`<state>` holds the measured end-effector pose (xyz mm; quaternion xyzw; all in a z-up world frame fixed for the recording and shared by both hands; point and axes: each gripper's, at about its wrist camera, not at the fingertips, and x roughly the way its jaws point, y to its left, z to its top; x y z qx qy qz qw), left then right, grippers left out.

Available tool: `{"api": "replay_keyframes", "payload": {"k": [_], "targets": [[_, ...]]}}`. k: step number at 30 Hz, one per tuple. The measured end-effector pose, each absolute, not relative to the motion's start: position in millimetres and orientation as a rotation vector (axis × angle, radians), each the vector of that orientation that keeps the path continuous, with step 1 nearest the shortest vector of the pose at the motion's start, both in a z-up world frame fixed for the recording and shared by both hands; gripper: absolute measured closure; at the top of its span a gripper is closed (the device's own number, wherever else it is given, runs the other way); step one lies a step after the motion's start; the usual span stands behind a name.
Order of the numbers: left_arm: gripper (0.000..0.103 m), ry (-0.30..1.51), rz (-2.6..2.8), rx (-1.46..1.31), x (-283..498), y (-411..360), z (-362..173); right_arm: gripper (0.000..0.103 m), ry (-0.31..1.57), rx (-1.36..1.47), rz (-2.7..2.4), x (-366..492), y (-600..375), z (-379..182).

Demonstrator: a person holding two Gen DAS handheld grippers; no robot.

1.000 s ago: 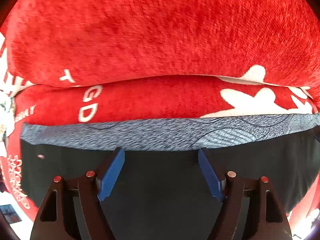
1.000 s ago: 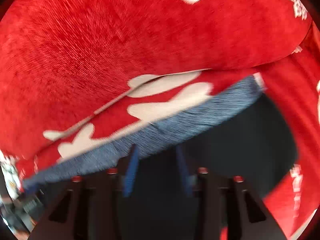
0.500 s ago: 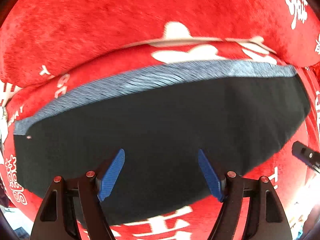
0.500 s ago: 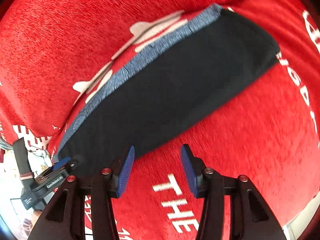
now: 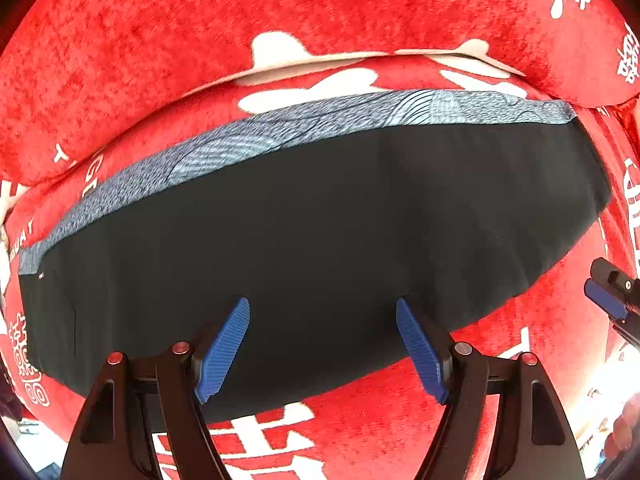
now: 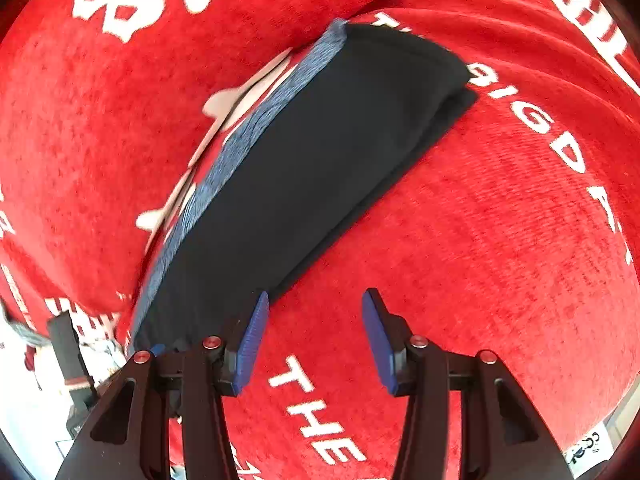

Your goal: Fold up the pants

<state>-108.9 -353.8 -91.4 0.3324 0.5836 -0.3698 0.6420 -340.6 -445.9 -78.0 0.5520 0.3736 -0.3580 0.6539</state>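
Pants (image 5: 312,248) (folded), red cover (image 6: 500,220), perhaps cushion (image 5: 200,40) behind

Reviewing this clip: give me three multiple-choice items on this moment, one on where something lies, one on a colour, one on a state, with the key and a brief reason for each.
1. Where do the folded black pants lie?
A. On a red cover with white lettering
B. In a laundry basket
C. On a bare wooden floor

2. What colour is the patterned waistband along the far edge of the pants?
A. Yellow
B. Blue-grey
C. Green

3. What is between the fingers of the left gripper?
A. A bunched pant leg
B. A hanger
C. Nothing; it is open above the pants

Key: 1 A, the red cover with white letters surrounds the pants on every side. 2 B, the band shows a blue-grey wavy print. 3 C, the blue pads stand apart with flat, ungripped fabric seen between them.
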Motion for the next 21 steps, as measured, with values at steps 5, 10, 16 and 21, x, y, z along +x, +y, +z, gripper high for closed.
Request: {"api": "replay_keyframes", "payload": {"k": [5, 10, 16, 21], "targets": [[0.026, 1.322, -0.851, 0.777, -122.5, -358.1, -85.0, 0.050, 0.759, 1.332, -0.822, -360.1, -463.5, -83.4], [0.026, 1.310, -0.868, 0.760, -132.5, -372.3, -75.8, 0.049, 0.694, 1.360, -0.802, -371.7, -475.6, -86.0], [0.026, 1.292, -0.885, 0.775, -143.3, -396.0, -86.3, 0.049, 0.614, 1.404, -0.781, -385.2, -483.9, -92.0], [0.026, 1.306, -0.870, 0.755, -140.0, -396.5, -99.9, 0.049, 0.576, 1.433, -0.764, -390.7, -487.4, -102.0]]}}
